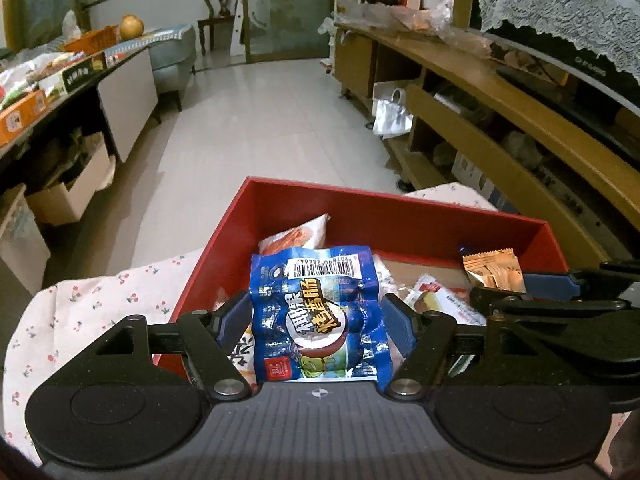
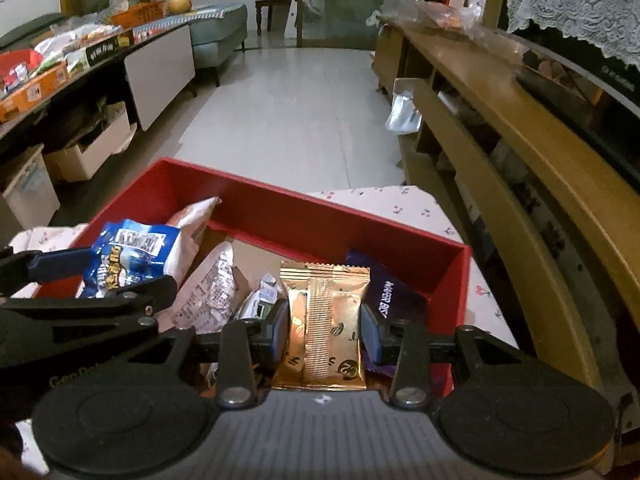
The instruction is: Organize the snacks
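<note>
The left gripper (image 1: pixel 316 320) is clamping a blue packet (image 1: pixel 318 312) between its pads, the packet standing upright and hanging over the near left part of the red box (image 1: pixel 400 216). Just beside it, the right gripper (image 2: pixel 325 330) is squeezing a gold packet (image 2: pixel 324 328) the same way, over the near right part of the box; both pairs of jaws are closed onto their packets rather than meeting. Inside the box, several snacks are already lying loose: an orange-and-white bag (image 1: pixel 296 234) leaning toward the far left corner, a white printed bag (image 2: pixel 210 292) near the middle, a purple packet (image 2: pixel 394 294) against the right wall, and a small wrapper (image 2: pixel 260 300) between the white bag and the gold packet. The box is sitting on a cherry-print cloth (image 1: pixel 92 312) that is showing on both sides of it. No loose snacks are showing on the cloth around the box, so the gathering seems mostly done, though much of the cloth is lying outside the views. Whether the two held packets are going into the box or coming out for sorting cannot be told; either way, they are not yet set down, and the pile inside is looking jumbled rather than arranged.
</note>
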Available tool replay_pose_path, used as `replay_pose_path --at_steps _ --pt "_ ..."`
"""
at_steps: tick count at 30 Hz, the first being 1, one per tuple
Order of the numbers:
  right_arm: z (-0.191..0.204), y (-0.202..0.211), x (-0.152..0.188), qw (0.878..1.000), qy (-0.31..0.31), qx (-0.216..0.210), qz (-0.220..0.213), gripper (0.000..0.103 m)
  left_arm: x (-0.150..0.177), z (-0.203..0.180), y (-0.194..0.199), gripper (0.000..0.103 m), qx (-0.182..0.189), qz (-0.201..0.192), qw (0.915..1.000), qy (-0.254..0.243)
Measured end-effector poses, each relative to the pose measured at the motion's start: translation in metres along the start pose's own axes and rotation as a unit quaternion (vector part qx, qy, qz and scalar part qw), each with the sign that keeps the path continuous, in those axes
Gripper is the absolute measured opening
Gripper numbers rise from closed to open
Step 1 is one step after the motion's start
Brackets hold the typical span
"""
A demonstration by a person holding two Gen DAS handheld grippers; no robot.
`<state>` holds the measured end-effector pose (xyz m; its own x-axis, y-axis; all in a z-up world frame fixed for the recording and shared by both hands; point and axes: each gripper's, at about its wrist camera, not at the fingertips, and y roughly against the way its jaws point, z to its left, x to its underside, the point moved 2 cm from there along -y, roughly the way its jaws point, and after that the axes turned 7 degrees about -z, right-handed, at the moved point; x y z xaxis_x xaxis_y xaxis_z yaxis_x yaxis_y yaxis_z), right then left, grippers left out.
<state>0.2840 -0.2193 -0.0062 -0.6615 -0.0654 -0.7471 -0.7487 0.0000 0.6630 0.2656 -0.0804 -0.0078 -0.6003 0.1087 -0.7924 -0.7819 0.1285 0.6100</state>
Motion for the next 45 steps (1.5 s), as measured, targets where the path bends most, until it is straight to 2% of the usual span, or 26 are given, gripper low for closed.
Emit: replay_pose_path --at_steps 4,8,13,17,24,32,38,42,45 --pt "0.001 -0.003 -0.001 1.0 -0.001 0.009 0.003 0.064 -0.001 0.003 0.002 0.079 -0.004 0.003 1.0 -0.005" --pt "-0.001 0.002 -0.001 1.0 -0.002 0.013 0.001 0.072 -0.002 0.006 0.005 0.088 -0.017 0.004 0.9998 -0.009" --pt "-0.001 0.01 -0.002 1.0 -0.001 0.014 -0.005 0.079 -0.001 0.006 0.013 0.091 -0.027 0.003 0.9996 -0.012" --pt "-0.003 0.019 -0.008 1.0 -0.008 0.01 -0.017 0.089 -0.002 0.009 0.021 0.095 -0.037 -0.003 0.9992 -0.015" --pt "-0.005 0.034 -0.007 1.0 -0.01 0.017 -0.023 0.089 -0.004 0.019 0.038 0.103 -0.052 -0.017 0.9985 -0.004" --pt "-0.01 0.075 0.007 0.999 -0.035 0.014 -0.025 0.089 0.004 0.023 0.064 0.103 -0.058 -0.027 0.9979 0.012" --pt "-0.006 0.112 0.027 0.998 -0.062 -0.007 -0.028 0.09 0.023 0.017 0.093 0.103 -0.076 -0.044 0.9961 -0.009" --pt "0.005 0.131 0.045 0.998 -0.053 -0.008 -0.024 0.091 0.035 0.009 0.108 0.103 -0.087 -0.045 0.9945 -0.037" --pt "0.008 0.144 0.059 0.998 -0.053 -0.004 -0.024 0.091 0.044 0.012 0.121 0.103 -0.069 -0.04 0.9966 -0.021"
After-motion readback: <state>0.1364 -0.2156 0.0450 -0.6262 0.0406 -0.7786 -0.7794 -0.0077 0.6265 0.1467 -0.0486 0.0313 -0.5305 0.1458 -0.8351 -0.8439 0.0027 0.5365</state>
